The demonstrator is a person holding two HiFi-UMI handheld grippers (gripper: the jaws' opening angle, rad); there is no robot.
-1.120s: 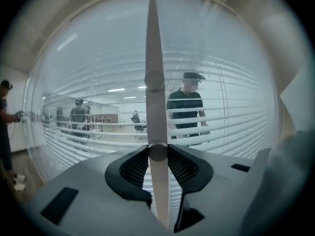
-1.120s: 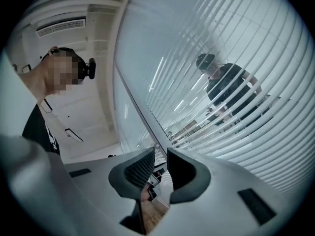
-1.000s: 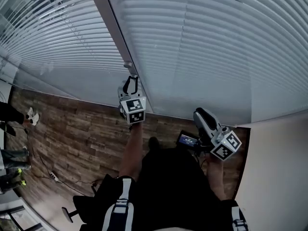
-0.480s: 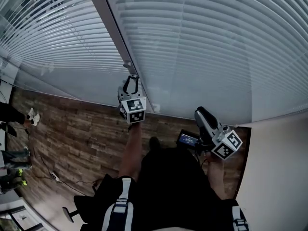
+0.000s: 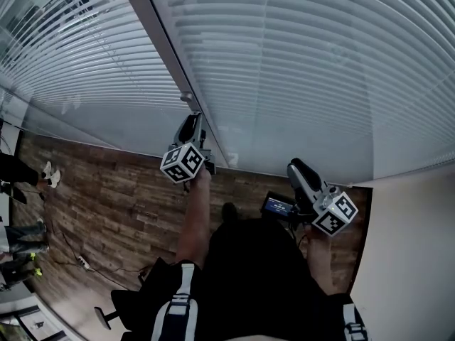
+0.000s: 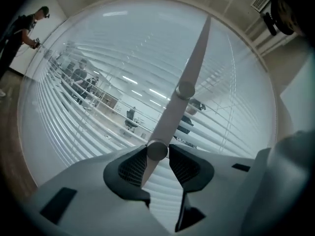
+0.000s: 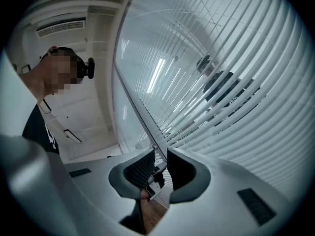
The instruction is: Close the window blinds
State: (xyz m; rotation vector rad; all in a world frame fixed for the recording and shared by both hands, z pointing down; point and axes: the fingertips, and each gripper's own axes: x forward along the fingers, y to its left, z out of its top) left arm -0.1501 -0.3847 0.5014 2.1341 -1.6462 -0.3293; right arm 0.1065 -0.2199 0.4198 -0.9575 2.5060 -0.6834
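White slatted blinds (image 5: pixel 320 62) cover the window in front of me, with a second blind (image 5: pixel 67 62) left of the mullion (image 5: pixel 160 41). My left gripper (image 5: pixel 192 121) reaches up beside the mullion. In the left gripper view the pale tilt wand (image 6: pixel 189 68) hangs down, its round end between the pads of the left gripper (image 6: pixel 158 156). Those jaws are opening, with thin gaps showing beside the wand. My right gripper (image 5: pixel 298 169) hangs low at the right, away from the blinds. In its own view the right gripper (image 7: pixel 158 166) stands narrowly open and holds nothing.
A wood floor (image 5: pixel 106 197) lies below the window. A plain wall (image 5: pixel 412 261) closes the right side. People's legs (image 5: pixel 14 169) stand at the far left edge. A small dark device (image 5: pixel 275 206) shows near my right hand.
My left gripper has rolled, so its marker cube now faces left, and it has shifted slightly left on the wand. The right gripper has stayed where it was.
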